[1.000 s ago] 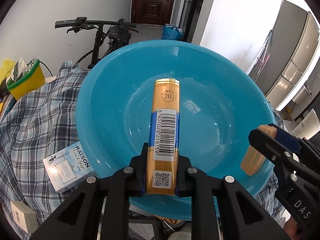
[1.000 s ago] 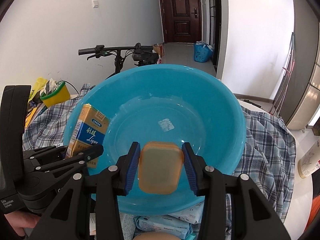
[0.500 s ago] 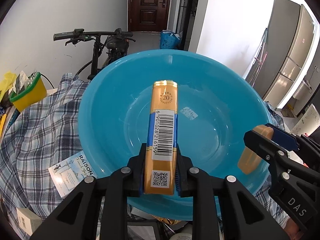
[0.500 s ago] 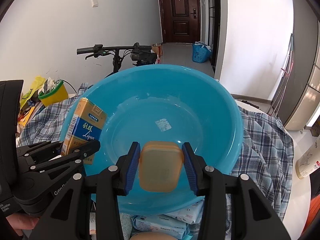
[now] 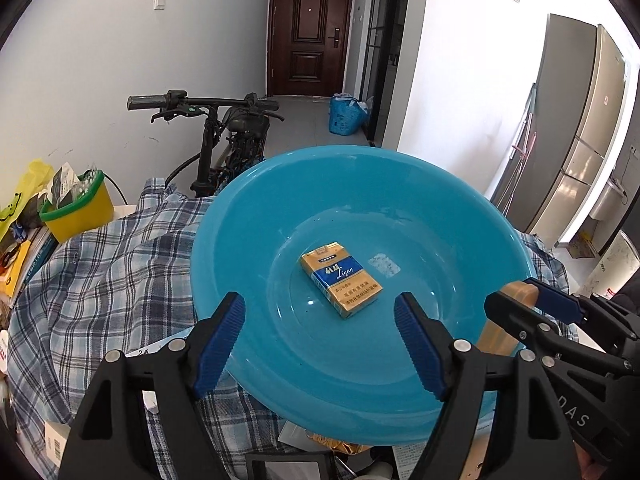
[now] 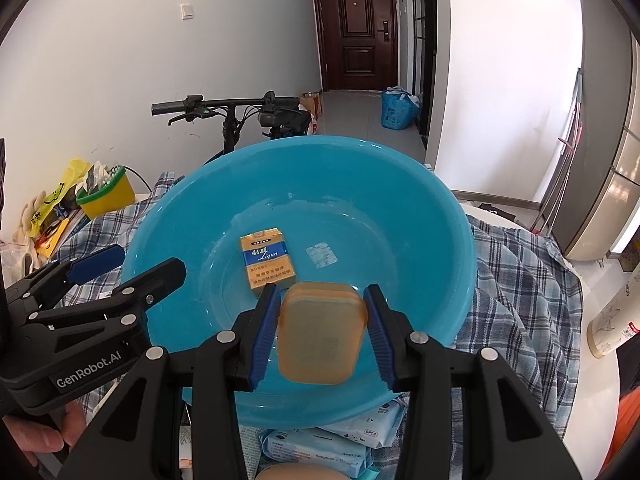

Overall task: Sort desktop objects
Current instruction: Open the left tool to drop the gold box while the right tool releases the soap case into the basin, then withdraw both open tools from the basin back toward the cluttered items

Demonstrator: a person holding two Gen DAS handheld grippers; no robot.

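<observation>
both claws hang over the blue basin (image 5: 248, 216): the left gripper (image 5: 320, 344) has its ribbed blue pads (image 5: 218, 340) spread wide and opening further, with nothing pressed between them, while the right gripper (image 6: 320, 332) is clamped on a rounded, translucent orange soap case (image 6: 320, 332) with soft corners and a matte plastic face. a gold-and-blue cigarette pack (image 5: 340, 278), a flat glossy carton, lies face up on the basin's floor, apart from the left pads and just beyond the orange case in the right wrist view. the basin is smooth, shiny plastic, round and shallow, with a small pale sticker patch (image 5: 384, 265) on its bottom. it sits on a rumpled blue-and-white plaid cloth (image 5: 100, 272). soft packs of wet wipes (image 6: 328, 444) show under its near rim. a yellow tub with a green rim (image 5: 76, 210) stands to the left. behind are a black bicycle (image 5: 224, 128), a dark wooden door (image 5: 310, 34), pale walls and a steel refrigerator (image 5: 580, 132).
</observation>
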